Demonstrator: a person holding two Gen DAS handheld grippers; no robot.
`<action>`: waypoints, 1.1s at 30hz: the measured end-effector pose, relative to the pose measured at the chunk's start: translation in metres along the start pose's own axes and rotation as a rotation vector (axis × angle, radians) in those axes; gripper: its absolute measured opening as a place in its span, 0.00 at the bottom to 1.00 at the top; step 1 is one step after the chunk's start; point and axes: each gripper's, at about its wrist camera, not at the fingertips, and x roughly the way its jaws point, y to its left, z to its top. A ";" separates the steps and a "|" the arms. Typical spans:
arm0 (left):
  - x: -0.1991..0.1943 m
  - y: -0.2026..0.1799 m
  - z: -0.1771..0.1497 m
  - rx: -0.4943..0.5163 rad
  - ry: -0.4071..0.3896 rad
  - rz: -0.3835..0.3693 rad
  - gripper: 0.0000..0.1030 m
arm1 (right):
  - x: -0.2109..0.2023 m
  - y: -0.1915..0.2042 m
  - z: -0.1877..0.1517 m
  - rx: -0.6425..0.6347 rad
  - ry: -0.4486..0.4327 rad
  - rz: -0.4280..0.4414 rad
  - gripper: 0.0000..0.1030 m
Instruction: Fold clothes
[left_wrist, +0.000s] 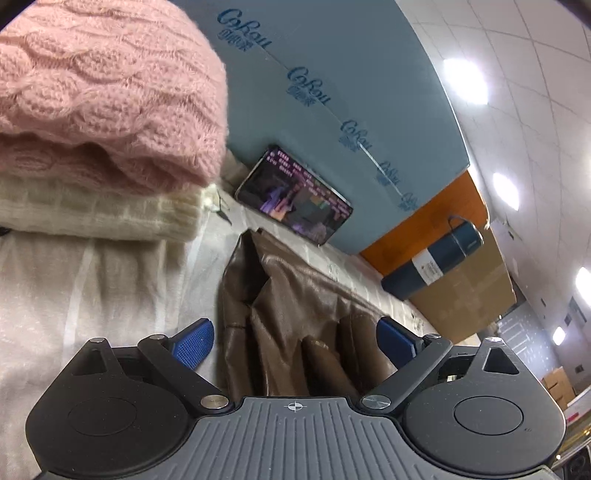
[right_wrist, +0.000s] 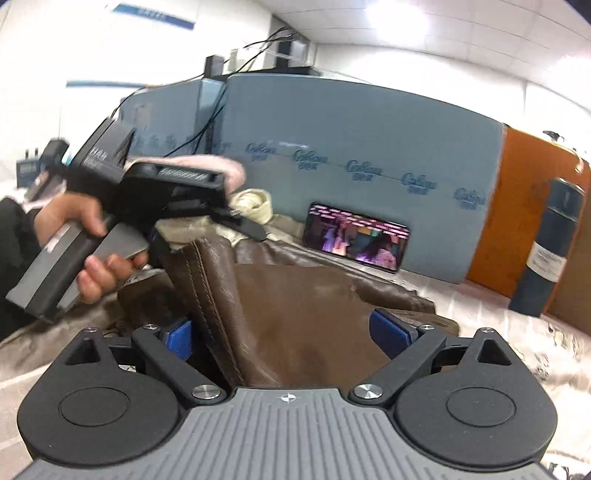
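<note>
Left wrist view: left gripper (left_wrist: 295, 341) low in the frame, blue pads (left_wrist: 195, 341) spread wide, nothing clamped. Between and beyond the pads, brown leather garment (left_wrist: 291, 314) rumpled on a pale sheet (left_wrist: 74, 295), centre to lower centre. Upper left filled by a folded pink knit sweater (left_wrist: 103, 92) stacked on a cream knit (left_wrist: 99, 212). Just past the garment, at frame centre, a phone (left_wrist: 295, 194) with lit screen leaning on a blue foam board (left_wrist: 332, 92). At right, a dark blue bottle (left_wrist: 432, 258) against a cardboard box (left_wrist: 465, 291).

Right wrist view: right gripper (right_wrist: 284, 338) at the bottom, blue pads (right_wrist: 388, 332) wide apart, the brown leather garment (right_wrist: 295, 314) lying between them and reaching forward; whether the pads touch it, cannot tell. Stitched seam edge running up left of centre. Left gripper (right_wrist: 243, 225) at upper left, blurred, held by a hand (right_wrist: 85, 240) above the garment's far left edge; jaw state there unclear. Phone (right_wrist: 356, 236) right of centre against the foam board (right_wrist: 369, 140); bottle (right_wrist: 546, 247) at far right.
</note>
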 end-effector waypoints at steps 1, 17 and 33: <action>0.001 0.000 0.000 0.000 -0.003 0.000 0.93 | 0.004 0.004 0.000 -0.012 0.010 0.006 0.89; 0.010 -0.001 -0.004 0.089 -0.016 0.038 0.33 | -0.044 -0.042 0.018 0.262 -0.209 -0.103 0.10; -0.002 -0.028 -0.018 0.278 -0.172 0.204 0.09 | -0.074 -0.178 0.046 0.477 -0.465 -0.266 0.07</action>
